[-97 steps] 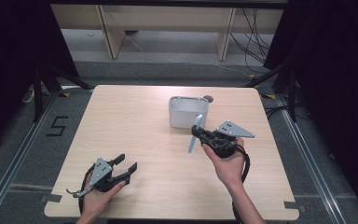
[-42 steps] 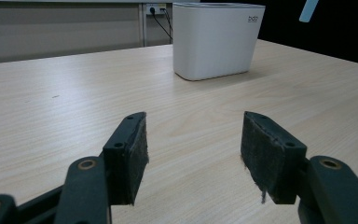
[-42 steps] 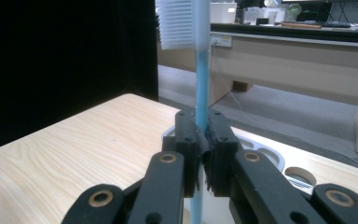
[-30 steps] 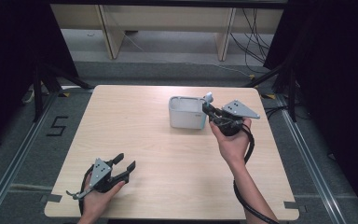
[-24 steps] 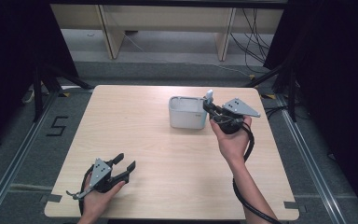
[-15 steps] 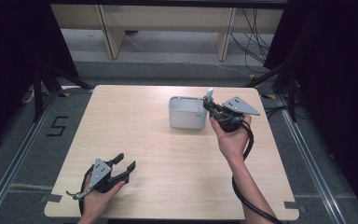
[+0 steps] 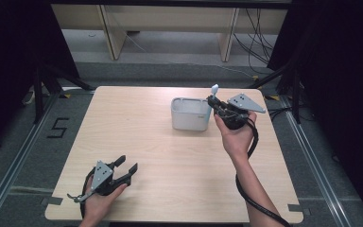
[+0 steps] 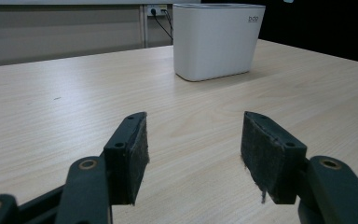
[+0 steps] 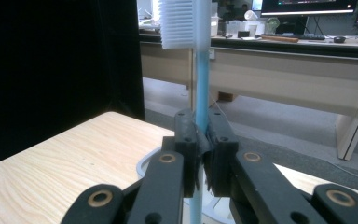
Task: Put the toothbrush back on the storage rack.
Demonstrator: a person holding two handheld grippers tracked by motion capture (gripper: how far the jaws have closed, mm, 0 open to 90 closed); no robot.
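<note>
Toothbrush: upright, bristle head up, above right rim of white holder, far-right on table. Light, stiff, slick handle; mid-handle hold suits. Right gripper clamped on it. Left gripper near-left, jaws apart, empty.

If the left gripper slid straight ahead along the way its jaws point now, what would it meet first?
Probably the white container: from the open left gripper only bare table lies before it, though the container sits slightly right of centre.
</note>
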